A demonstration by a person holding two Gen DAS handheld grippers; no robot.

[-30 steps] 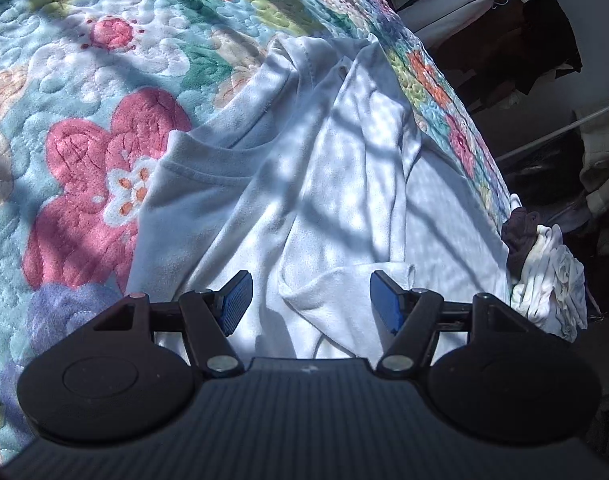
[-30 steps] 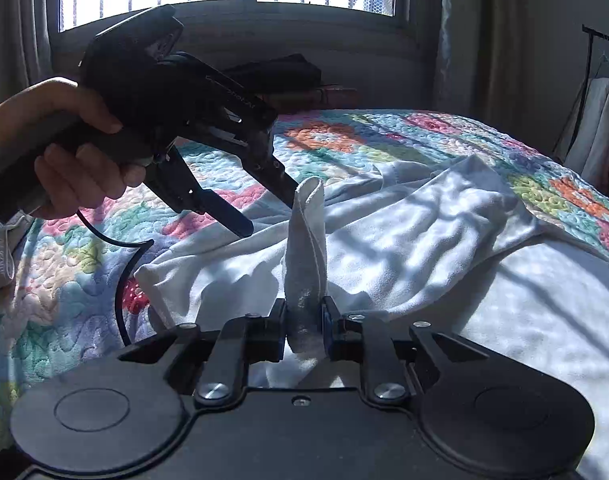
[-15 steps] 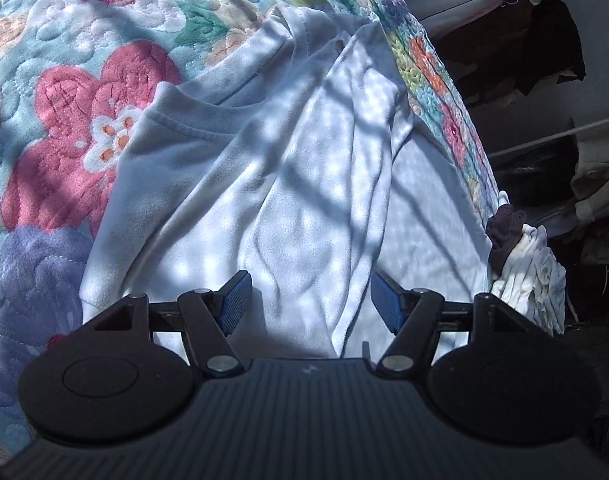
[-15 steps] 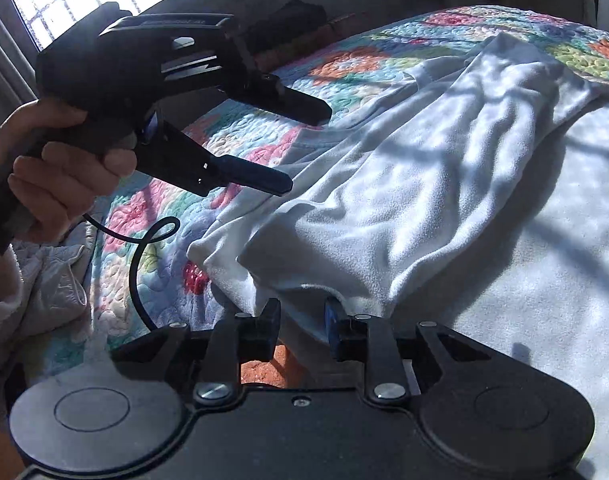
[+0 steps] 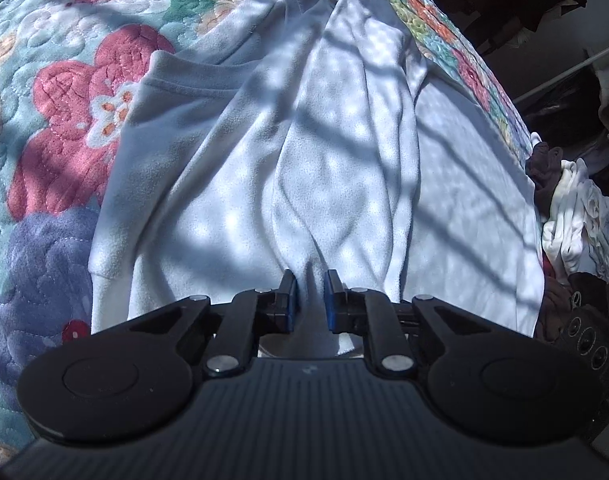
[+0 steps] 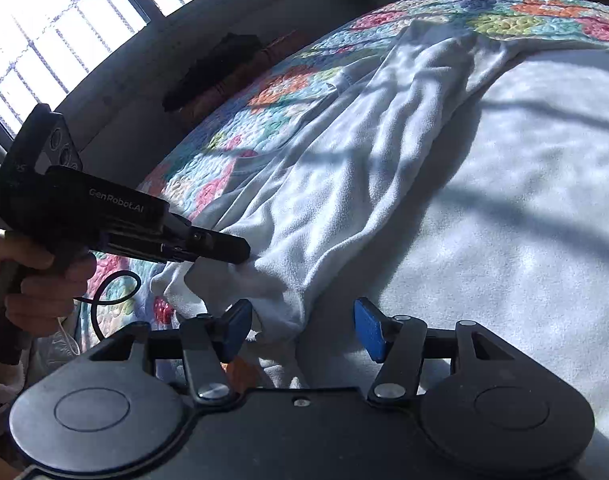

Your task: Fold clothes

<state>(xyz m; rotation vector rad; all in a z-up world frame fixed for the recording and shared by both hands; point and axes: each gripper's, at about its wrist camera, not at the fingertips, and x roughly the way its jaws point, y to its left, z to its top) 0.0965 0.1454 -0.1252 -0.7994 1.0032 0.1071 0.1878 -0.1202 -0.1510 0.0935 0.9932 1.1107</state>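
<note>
- The left gripper (image 5: 309,296) is closing on a raised ridge of the white shirt (image 5: 264,152); cloth fills the narrow gap between its blue pads, so it looks pinched there, likely to lift that edge for a fold
- The right gripper (image 6: 300,330) is opening, its pads standing wide apart; the shirt's near hem lies between them but neither pad presses on it, which reads as a let-go so the cloth can settle
- In the right wrist view the left gripper (image 6: 232,250) comes in from the side, held by a hand (image 6: 36,280), its tip buried in the bunched corner of the shirt, a cable looping below it
- The shirt lies spread along the bed, wrinkled, its collar at the far end and long creases running down its length, so the folding seems barely under way
- Under it is a white sheet (image 6: 524,200) and, further out, a flowered quilt (image 5: 64,120)
- At the bed's far edge sits a small heap of other clothes (image 5: 576,216), probably waiting their turn
- Beyond the bed a barred window (image 6: 64,12) lets in the sun that stripes the cloth
</note>
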